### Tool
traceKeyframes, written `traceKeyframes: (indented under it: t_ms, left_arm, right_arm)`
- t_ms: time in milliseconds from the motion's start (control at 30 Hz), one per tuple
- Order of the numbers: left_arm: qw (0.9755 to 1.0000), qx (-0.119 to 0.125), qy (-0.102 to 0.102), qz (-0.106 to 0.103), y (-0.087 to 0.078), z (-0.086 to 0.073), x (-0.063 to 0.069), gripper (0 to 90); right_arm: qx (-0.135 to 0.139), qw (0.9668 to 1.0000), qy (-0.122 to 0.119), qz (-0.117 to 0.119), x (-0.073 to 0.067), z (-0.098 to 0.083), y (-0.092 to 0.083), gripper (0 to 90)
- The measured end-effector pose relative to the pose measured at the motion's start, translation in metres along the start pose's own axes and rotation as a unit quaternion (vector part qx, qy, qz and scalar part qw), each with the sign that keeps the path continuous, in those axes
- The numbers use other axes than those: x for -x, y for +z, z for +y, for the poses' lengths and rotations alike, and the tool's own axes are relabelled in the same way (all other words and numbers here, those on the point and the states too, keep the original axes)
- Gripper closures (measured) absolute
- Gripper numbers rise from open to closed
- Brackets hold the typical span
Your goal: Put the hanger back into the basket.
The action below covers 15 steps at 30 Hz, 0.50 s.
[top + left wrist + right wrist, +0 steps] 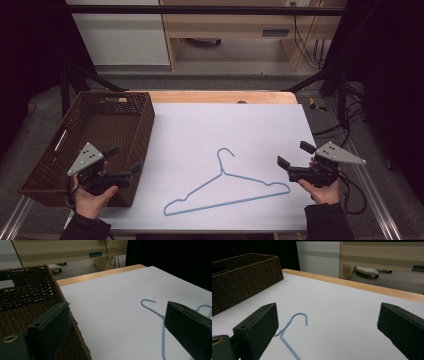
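From the high view, a thin blue hanger (230,186) is seen lying flat on the white table (200,125), between the two hands. The left gripper (125,162) is held over the near corner of the brown basket (87,107), and its jaws are spread apart with nothing in them. The right gripper (295,155) is held just beside the hanger's right end, also wide apart and empty. The hanger is very thin and flat, so it could be missed or pushed along the table when it is grabbed.

In the left gripper view, the basket's rim (62,298) is seen close under one jaw, and the hanger's hook (148,302) is seen farther off. If this gripper is swung toward the hanger too low, the basket could be bumped and shoved.

In the right gripper view, the hook (298,317) is seen near the left jaw, not in the middle of the gap. If the jaws are closed from here, the wire could be nipped at the edge and could slip out. If only one end is lifted, the hanger could swing and drop.
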<state>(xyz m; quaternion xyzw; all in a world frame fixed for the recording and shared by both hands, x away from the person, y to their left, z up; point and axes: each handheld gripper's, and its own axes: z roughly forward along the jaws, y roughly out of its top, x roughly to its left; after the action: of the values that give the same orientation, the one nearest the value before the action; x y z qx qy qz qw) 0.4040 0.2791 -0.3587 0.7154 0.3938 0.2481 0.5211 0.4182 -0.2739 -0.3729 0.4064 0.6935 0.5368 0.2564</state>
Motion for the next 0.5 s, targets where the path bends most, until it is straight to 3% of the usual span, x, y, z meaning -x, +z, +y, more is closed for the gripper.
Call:
traceKeyframes:
  t_ms: [333,500]
  left_arm:
    - [1.0,-0.001,0.006,-0.005,0.003,0.004,0.007,6.5]
    - [0.9997,-0.01,0.019,-0.009,0.008,0.006,0.015,7.2]
  right_arm:
    - [-0.004,1.0,-0.002,-0.001,-0.002,0.001,-0.001,4.2]
    - [-0.005,1.0,-0.004,0.002,-0.004,0.002,0.0,4.2]
